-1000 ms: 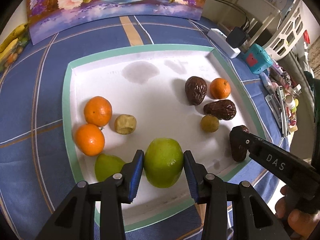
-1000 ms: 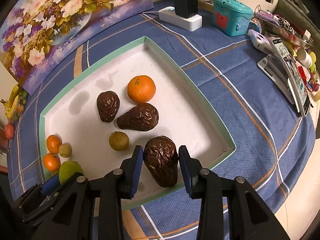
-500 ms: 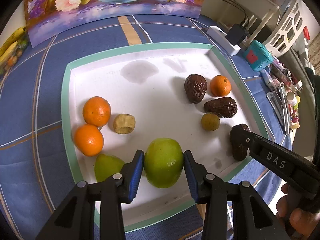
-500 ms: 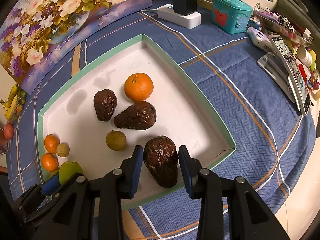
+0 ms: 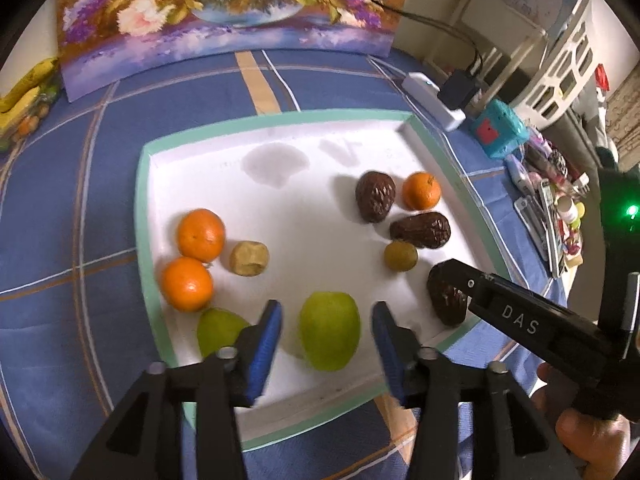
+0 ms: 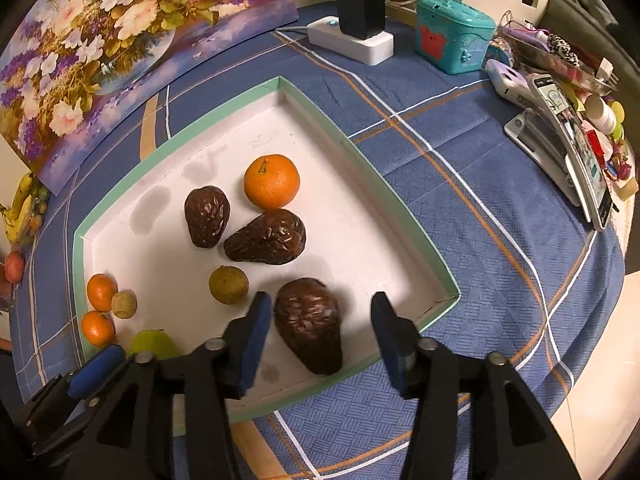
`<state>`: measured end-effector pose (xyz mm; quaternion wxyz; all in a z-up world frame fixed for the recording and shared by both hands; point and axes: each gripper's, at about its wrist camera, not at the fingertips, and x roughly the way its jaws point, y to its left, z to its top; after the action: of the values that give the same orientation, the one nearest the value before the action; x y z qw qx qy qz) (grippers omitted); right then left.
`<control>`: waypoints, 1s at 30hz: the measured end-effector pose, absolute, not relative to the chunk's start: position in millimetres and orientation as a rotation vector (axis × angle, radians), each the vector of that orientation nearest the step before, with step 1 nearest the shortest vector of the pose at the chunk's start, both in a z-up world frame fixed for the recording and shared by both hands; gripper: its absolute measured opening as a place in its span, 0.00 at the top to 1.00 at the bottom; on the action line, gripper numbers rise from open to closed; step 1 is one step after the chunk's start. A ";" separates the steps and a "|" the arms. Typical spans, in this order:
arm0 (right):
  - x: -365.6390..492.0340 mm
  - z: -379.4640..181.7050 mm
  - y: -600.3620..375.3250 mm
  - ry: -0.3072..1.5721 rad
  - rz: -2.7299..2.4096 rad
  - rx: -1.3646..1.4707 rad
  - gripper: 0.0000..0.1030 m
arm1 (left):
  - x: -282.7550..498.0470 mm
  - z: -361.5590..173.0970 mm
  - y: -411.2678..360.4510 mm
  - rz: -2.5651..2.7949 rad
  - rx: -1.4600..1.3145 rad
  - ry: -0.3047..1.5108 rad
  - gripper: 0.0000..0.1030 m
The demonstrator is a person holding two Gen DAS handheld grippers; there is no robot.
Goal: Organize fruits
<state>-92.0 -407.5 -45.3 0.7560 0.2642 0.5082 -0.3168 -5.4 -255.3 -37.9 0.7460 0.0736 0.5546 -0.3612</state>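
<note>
A white tray [image 5: 280, 136] with a green rim holds the fruit. In the left wrist view a green apple [image 5: 329, 336] rests on the tray between the blue pads of my left gripper [image 5: 326, 340], whose jaws are opening and stand clear of it on both sides. A second green fruit [image 5: 218, 330] lies just left of it, near two oranges [image 5: 200, 234]. In the right wrist view a dark wrinkled avocado [image 6: 310, 330] lies near the tray's front corner between the pads of my right gripper [image 6: 316, 332], whose jaws are also opening and no longer press it.
Two more dark avocados [image 6: 207, 216], an orange [image 6: 272, 180] and a small yellow-green fruit [image 6: 228, 284] lie mid-tray. A flower painting [image 6: 100, 40] leans at the back. A power strip [image 6: 352, 42], a teal box [image 6: 452, 38] and clutter [image 6: 576, 132] crowd the right side. Bananas [image 5: 24, 92] sit far left.
Both grippers have spread their pads apart, letting go of the green apple and the dark avocado. Both fruits now rest on the tray.
</note>
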 end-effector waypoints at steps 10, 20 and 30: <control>-87.0 -35.1 -385.8 1.065 -0.631 0.532 0.24 | 23.9 -16.4 -197.5 -0.538 0.104 1.100 0.11; -73.1 -26.2 -334.2 1.031 -0.499 0.457 0.07 | 24.9 7.0 -130.8 -0.408 0.043 1.023 0.00; -75.6 -10.5 -295.6 0.988 -0.409 0.416 0.07 | -0.3 31.0 -80.0 -0.375 -0.036 0.939 0.00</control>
<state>-75.6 -295.6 -10.5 0.8400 0.1966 0.4673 -0.1934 -0.3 -80.0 31.0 0.8748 -0.0170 0.4497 -0.1796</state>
